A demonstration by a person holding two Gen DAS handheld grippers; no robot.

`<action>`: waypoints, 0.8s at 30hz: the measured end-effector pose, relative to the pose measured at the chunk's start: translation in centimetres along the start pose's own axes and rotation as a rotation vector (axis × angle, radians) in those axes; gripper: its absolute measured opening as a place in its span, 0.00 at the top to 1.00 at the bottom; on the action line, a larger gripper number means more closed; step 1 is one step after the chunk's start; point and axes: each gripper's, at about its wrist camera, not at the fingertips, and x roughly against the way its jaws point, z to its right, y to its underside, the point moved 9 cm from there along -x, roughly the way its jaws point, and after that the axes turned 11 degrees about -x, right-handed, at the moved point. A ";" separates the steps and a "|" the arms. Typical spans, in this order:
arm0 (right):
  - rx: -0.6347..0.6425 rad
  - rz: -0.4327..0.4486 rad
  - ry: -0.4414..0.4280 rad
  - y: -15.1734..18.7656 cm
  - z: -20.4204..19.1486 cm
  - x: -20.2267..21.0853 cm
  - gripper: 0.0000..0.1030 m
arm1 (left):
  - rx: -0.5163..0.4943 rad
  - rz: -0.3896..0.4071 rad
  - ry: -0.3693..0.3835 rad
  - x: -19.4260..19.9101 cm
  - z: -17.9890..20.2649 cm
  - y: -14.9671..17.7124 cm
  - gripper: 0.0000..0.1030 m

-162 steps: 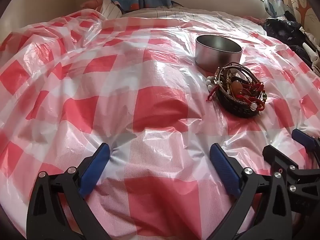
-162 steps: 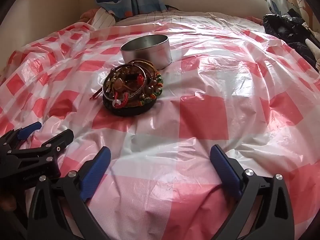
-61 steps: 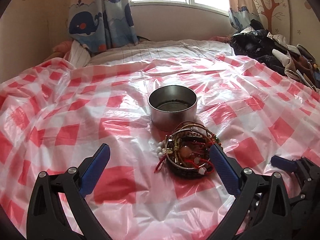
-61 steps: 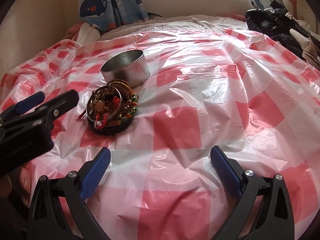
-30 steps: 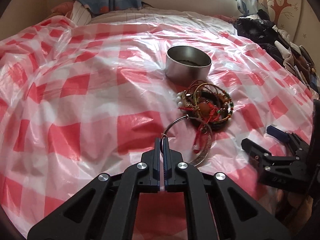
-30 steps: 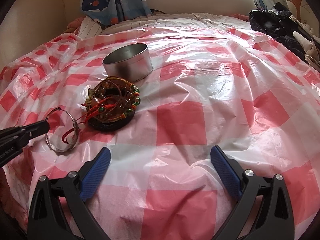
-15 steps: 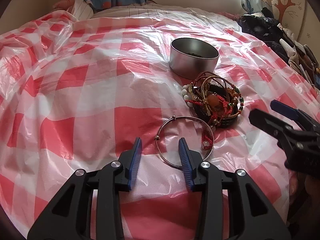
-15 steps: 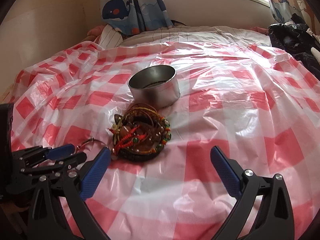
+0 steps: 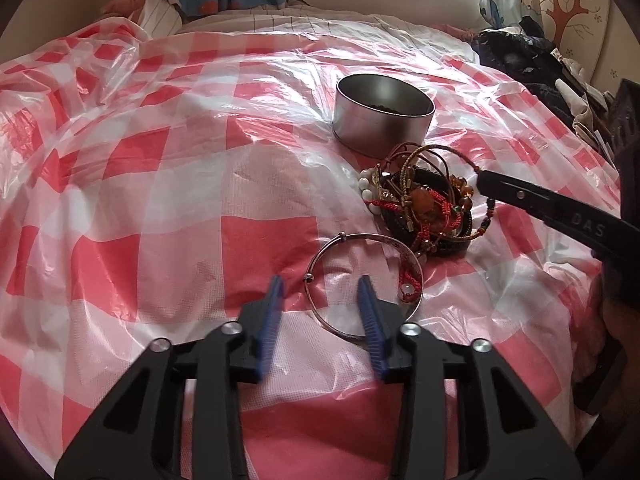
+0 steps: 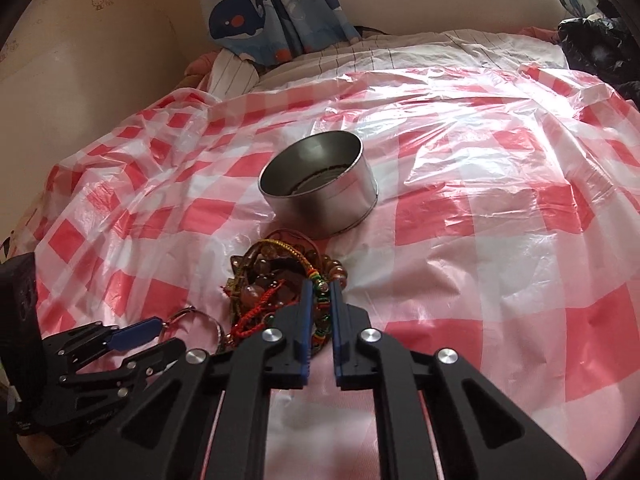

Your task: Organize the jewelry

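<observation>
Tangled bracelets (image 10: pixel 286 280) may drag along as right gripper (image 10: pixel 320 286) pinches a beaded strand; left gripper (image 9: pixel 320 288) hovers released over bangle (image 9: pixel 362 280).

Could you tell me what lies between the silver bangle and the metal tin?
The tangled pile of bracelets lies between the silver bangle and the metal tin; the left wrist view shows it best.
</observation>
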 end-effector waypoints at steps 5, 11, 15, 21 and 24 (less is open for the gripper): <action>-0.001 0.083 -0.092 1.4 -1.1 6.1 0.91 | 0.004 0.013 0.061 0.8 0.5 -0.1 0.96; -0.068 0.044 -0.092 3.6 1.3 8.9 0.91 | 0.004 0.034 0.076 3.0 0.3 0.0 0.96; -0.142 0.017 0.033 3.9 4.7 7.8 0.91 | 0.015 -0.006 0.043 2.3 -0.7 1.0 0.95; -0.113 0.067 -0.003 3.9 3.9 9.0 0.91 | 0.018 -0.006 0.034 2.3 -1.1 1.1 0.94; -0.102 0.066 0.046 3.7 4.3 8.8 0.75 | 0.033 -0.018 0.035 1.8 -1.3 1.3 0.93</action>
